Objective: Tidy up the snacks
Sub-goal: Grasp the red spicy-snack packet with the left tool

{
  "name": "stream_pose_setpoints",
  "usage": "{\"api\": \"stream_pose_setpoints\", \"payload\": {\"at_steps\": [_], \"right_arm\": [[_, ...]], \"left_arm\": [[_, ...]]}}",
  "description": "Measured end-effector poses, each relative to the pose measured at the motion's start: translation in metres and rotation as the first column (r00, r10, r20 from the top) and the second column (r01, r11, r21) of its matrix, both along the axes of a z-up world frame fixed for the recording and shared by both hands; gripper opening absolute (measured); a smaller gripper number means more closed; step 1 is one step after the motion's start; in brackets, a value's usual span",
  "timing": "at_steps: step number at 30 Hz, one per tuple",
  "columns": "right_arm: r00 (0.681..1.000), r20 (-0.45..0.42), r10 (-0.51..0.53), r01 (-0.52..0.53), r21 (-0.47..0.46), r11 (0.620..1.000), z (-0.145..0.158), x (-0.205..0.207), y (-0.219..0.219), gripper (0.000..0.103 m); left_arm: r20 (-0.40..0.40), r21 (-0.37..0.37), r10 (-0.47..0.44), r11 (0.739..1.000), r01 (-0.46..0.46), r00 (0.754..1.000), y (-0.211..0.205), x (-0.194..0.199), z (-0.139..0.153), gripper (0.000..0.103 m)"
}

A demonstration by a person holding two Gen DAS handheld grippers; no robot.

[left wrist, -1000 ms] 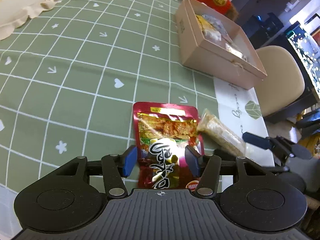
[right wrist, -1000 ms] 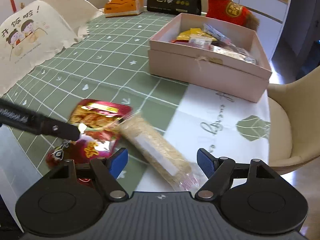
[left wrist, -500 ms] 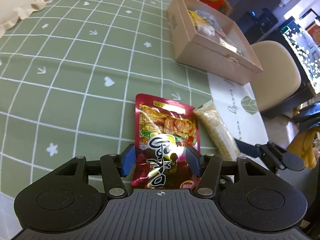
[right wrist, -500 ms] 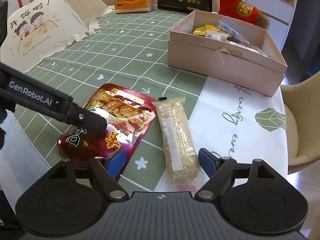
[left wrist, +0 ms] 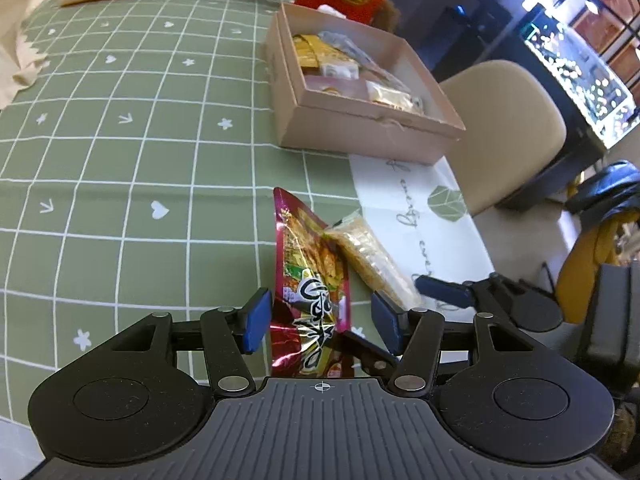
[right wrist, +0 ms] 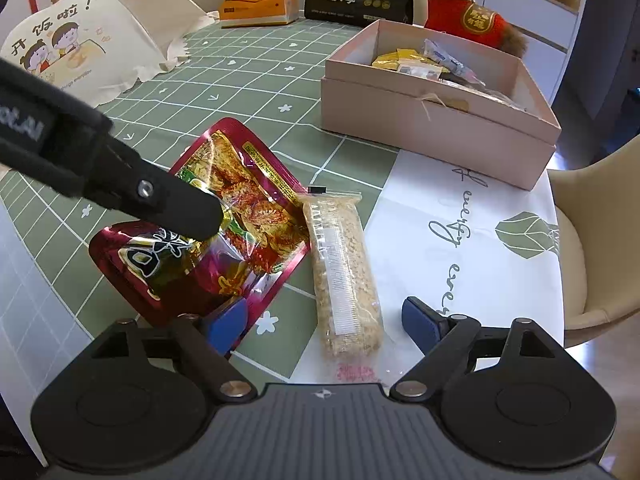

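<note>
Left wrist view shows the left gripper low over the table, its blue jaws wide apart on each side of the red snack bag. The jaws do not pinch the bag yet. The bag looks tipped up on one edge, and its bottom end sits between the jaws.

Right wrist view shows the right gripper open too, with the long clear pack of crumbly bits lying between its jaws. This pack lies flat, touching the red bag's side.

The red bag looks light, shiny and slippery, and it crinkles. I think it is best to pinch it at the flat sealed edge, not the puffy middle. The clear pack looks soft and the bits inside could crush, so a gentle squeeze across its middle seems right.

Farther away, the pink box sits open on the green tablecloth with other snacks in it. Both packs likely go there.
</note>
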State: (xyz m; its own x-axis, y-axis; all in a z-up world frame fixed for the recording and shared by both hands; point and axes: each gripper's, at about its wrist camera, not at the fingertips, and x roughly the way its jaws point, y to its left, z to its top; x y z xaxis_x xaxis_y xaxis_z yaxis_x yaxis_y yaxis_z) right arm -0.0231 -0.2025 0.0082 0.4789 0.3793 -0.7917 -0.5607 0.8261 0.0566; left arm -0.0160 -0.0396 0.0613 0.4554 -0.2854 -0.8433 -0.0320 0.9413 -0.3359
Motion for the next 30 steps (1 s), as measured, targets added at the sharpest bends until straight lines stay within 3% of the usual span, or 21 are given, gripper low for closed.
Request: {"api": "stream_pose_setpoints", "payload": {"at_steps": [9,11,15,19,22,30], "right_arm": [[1.0,0.006,-0.002,0.002,0.008,1.0,0.0,-0.004,-0.005,0.085],[1.0,0.006,-0.002,0.002,0.011,1.0,0.0,-0.003,-0.005,0.086],[1.0,0.018,-0.007,0.007,0.015,1.0,-0.001,-0.004,-0.005,0.087],[0.999,0.037,-0.015,0.014,0.02,1.0,-0.004,-0.008,-0.005,0.088],[0.999,0.043,-0.016,0.015,0.023,1.0,-0.004,-0.009,-0.005,0.089],[0.999,0.044,-0.021,0.02,0.026,0.999,-0.003,-0.009,-0.005,0.089]], "left_arm": [[-0.037,0.054,0.026,0.998,-0.024,0.999,0.009,-0.004,-0.021,0.054],[-0.045,0.033,0.054,0.998,-0.053,0.998,0.018,-0.005,-0.026,0.048],[-0.042,-0.066,0.092,0.993,-0.095,0.995,0.035,-0.012,-0.034,0.048],[-0.007,-0.126,0.057,0.99,-0.058,0.998,0.04,-0.012,-0.037,0.055],[-0.001,-0.158,0.048,0.986,-0.047,0.999,0.041,-0.009,-0.038,0.059],[0.01,-0.193,0.047,0.98,-0.044,0.999,0.039,-0.011,-0.033,0.059]]}}
